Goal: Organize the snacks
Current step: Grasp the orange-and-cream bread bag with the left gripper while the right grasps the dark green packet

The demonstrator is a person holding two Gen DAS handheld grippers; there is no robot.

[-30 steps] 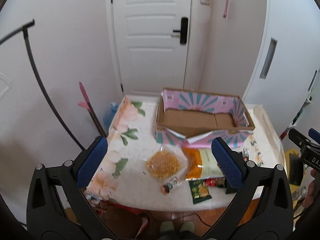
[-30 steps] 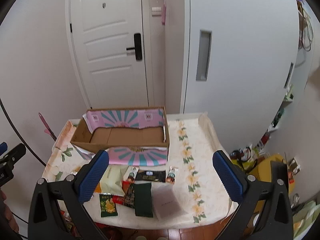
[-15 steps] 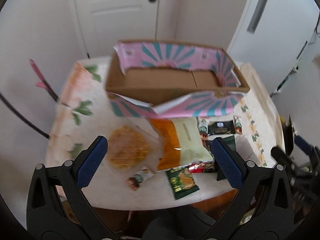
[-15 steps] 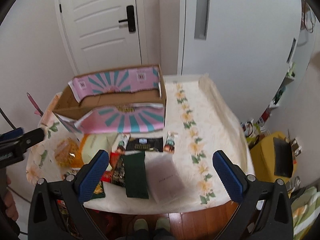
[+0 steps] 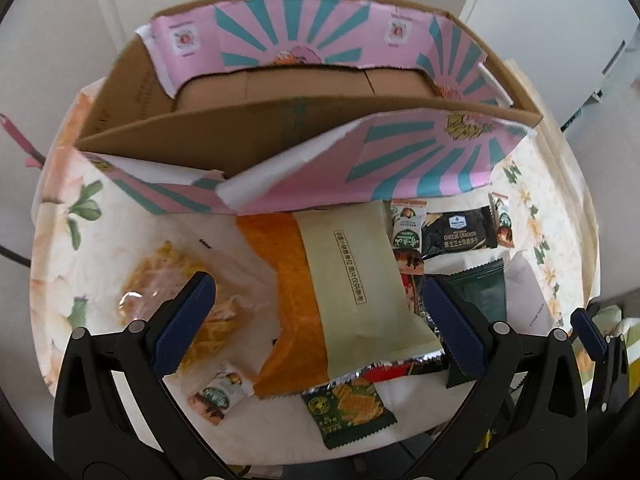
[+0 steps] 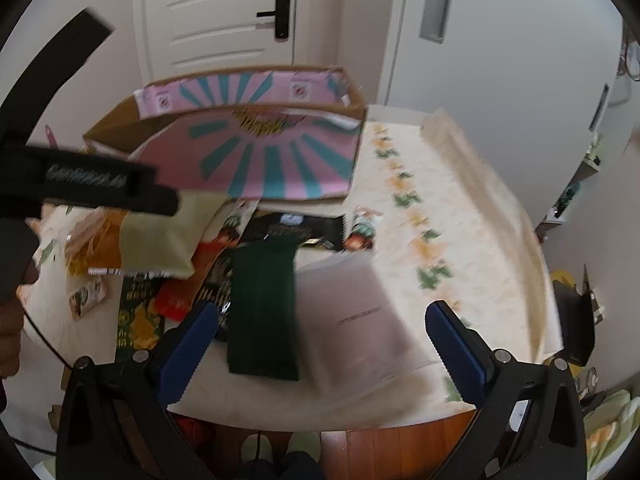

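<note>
— Fingers of the left gripper (image 5: 318, 318) were spread wide, with nothing held between them, were they not?

— They were. They were poised above the orange and cream bag (image 5: 340, 296), which was laid on the tabletop (image 5: 560, 216) just in front of the cardboard box (image 5: 304, 136). A clear bag of yellow snacks (image 5: 176, 280) was seen under the left finger.

— And the right gripper (image 6: 320, 344)?

— Its fingers were likewise held wide apart and empty, above a dark green packet (image 6: 262, 304) and a pale flat packet (image 6: 356, 320) just beside it. That view was blurred.

— Where were the other snacks found?

— A black cracker packet (image 5: 460, 234) was placed near the box front, between two small sachets. A small green packet (image 5: 348, 408) was lying near the tabletop's front edge, partly under the orange and cream bag. The box was seen open, its floor bare where visible.
</note>
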